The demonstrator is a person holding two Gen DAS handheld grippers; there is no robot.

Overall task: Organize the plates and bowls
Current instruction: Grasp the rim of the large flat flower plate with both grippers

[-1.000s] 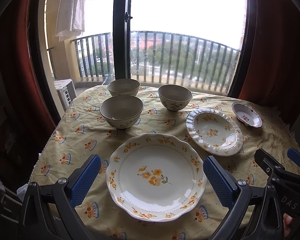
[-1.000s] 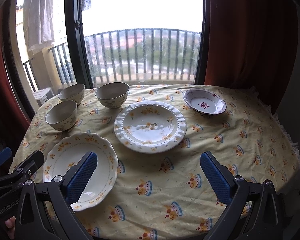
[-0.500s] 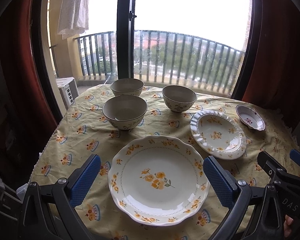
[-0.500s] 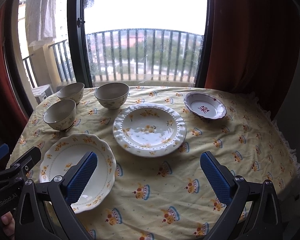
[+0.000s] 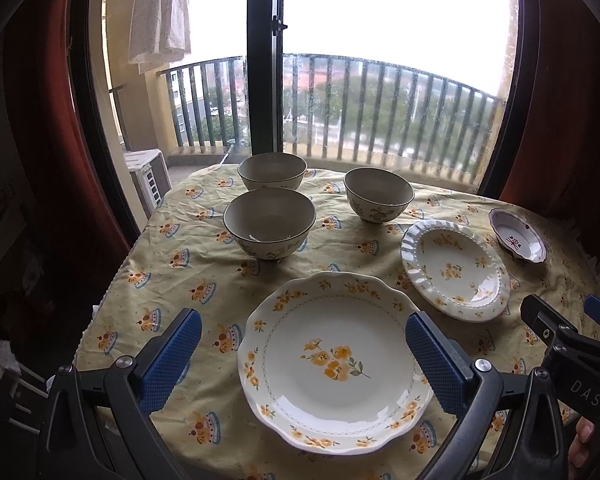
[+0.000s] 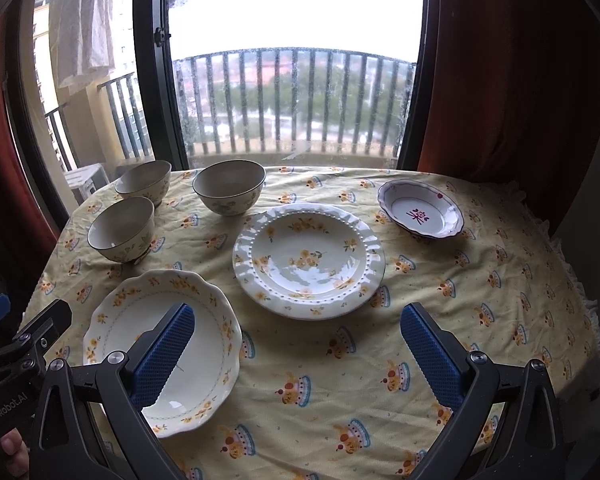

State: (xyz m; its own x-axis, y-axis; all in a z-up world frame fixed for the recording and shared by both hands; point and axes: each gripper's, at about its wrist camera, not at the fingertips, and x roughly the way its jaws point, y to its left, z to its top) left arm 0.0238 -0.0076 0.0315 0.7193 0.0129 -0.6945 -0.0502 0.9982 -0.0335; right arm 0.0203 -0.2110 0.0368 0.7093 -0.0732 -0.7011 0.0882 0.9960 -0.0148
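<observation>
The left gripper (image 5: 300, 354) is spread wide and holds nothing, hovering over the scalloped floral plate (image 5: 334, 360) at the bench's near edge. The right gripper (image 6: 296, 354) is equally wide and empty above the yellow tablecloth (image 6: 480, 272). Beyond lie a beaded-rim plate (image 6: 309, 258), a small purple-rimmed dish (image 6: 420, 209) and three bowls (image 5: 270, 229) grouped far left.

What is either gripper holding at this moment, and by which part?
Nothing. The left gripper and right gripper are both open and empty above the table.
</observation>
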